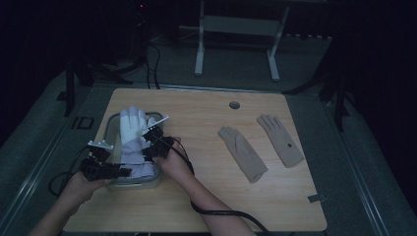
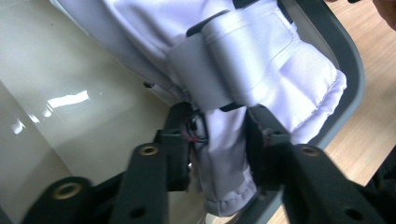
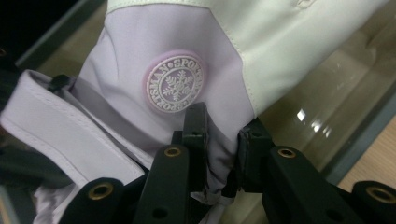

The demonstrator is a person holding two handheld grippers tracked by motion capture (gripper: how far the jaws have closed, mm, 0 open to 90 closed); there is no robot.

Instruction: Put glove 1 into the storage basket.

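While a wooden table (image 1: pixel 196 206) carries it near the left edge, a grey-rimmed tray (image 1: pixel 111 123) holds a white ski glove (image 1: pixel 134 129) | two tan gloves (image 1: pixel 242 152) lie toward the right edge | left gripper (image 2: pixel 217 140) pinches its cuff | right gripper (image 3: pixel 222 140) clamps lilac fabric below the round badge (image 3: pixel 173 85).

The white glove (image 2: pixel 261 70) runs off the left gripper view's top edge, its fingers cut off.
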